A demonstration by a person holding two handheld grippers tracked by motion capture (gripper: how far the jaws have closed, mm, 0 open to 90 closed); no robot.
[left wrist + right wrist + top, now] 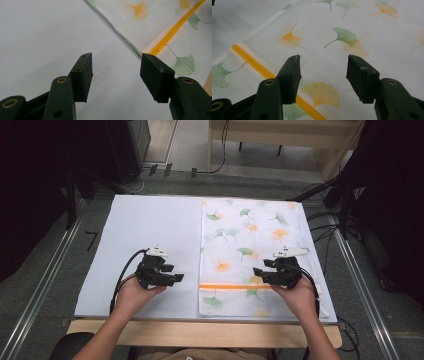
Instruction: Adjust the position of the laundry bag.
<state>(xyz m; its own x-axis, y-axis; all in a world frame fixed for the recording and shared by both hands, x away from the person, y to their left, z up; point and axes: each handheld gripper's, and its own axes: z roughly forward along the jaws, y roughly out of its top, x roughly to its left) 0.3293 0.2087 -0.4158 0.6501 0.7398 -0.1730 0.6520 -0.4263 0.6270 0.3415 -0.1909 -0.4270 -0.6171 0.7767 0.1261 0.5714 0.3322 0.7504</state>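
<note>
- Leaf-print cloth point(252, 252), white with green and orange ginkgo leaves, lies flat on the right half of the white table cover point(145, 230); its far edge reaches the cover's far edge, its near edge sits close to the cover's near edge.
- Orange stripe point(235, 286) runs across the cloth near its near end.
- Left gripper point(176, 278) sits over bare table cover, just beside the cloth's left edge, pointing towards it. Not touching the cloth.
- Right gripper point(257, 271) sits over the cloth's right part near the stripe, pointing left across the fabric.
- The two grippers face each other, well apart, with the cloth's near-left portion between them.
- High view: gives the whole layout, both hands, cables, and the wooden table edge point(200, 332) under the cover.
- Left gripper view: left gripper point(116, 71) with the cloth's edge and the stripe's end point(172, 28) just beyond its right-hand jaw; bare cover between the jaws.
- Right gripper view: right gripper point(323, 75) above the fabric, the stripe point(259, 66) passing under its left-hand jaw, a yellow leaf point(322, 93) in the gap.
- Left jaws: spread wide, nothing between the pads.
- Right jaws: spread wide, pads clear of the fabric, nothing pinched.
</note>
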